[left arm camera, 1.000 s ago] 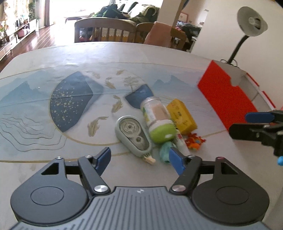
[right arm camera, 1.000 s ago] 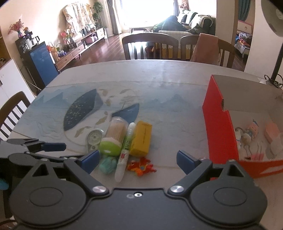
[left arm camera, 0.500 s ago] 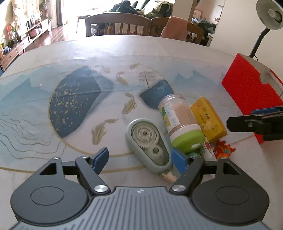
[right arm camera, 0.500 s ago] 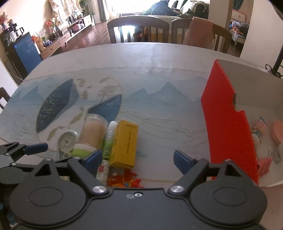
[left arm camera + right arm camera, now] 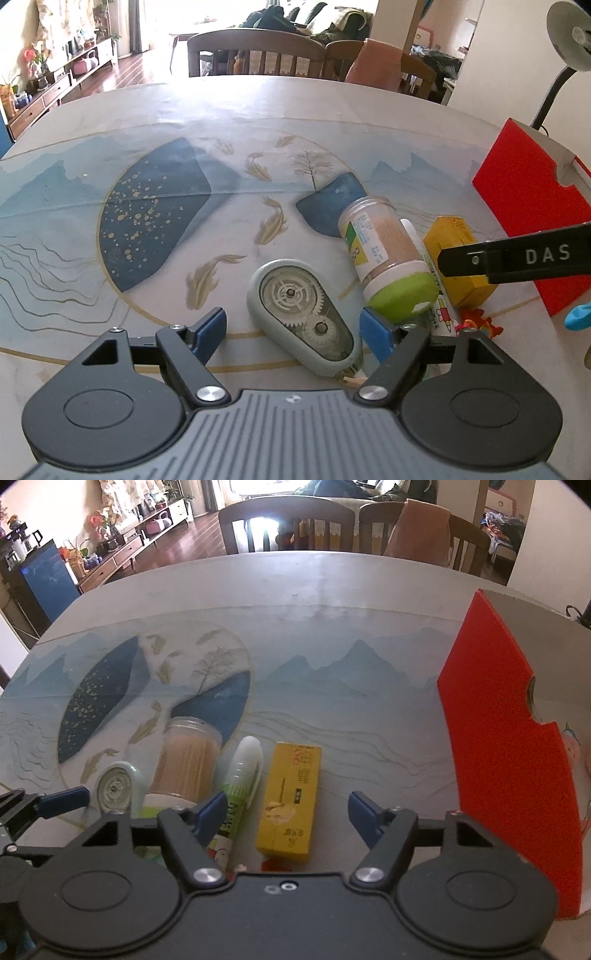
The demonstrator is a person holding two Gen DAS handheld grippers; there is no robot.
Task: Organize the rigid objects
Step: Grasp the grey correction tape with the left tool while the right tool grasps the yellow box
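The yellow box (image 5: pixel 290 801) lies flat on the desk (image 5: pixel 332 602), between the right gripper (image 5: pixel 288 812)'s jaws, which have just been closing but are unclenched, apart from it. Just left of the box lie a glue stick (image 5: pixel 242 771) and toothpick jar (image 5: pixel 384 254) — further left, a correction tape dispenser (image 5: pixel 303 321) sits between the left gripper (image 5: pixel 295 328)'s released jaws. A red box (image 5: pixel 506 760) stands right.

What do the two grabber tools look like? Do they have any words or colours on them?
Both tools match. The left tool and the right tool each have black arms with silver screws, two round black discs at the base, and bright blue fingertips. The left one's body is ribbed and grey; the right one's is plain black. White letters "DAS" mark the side of the right tool's arm.
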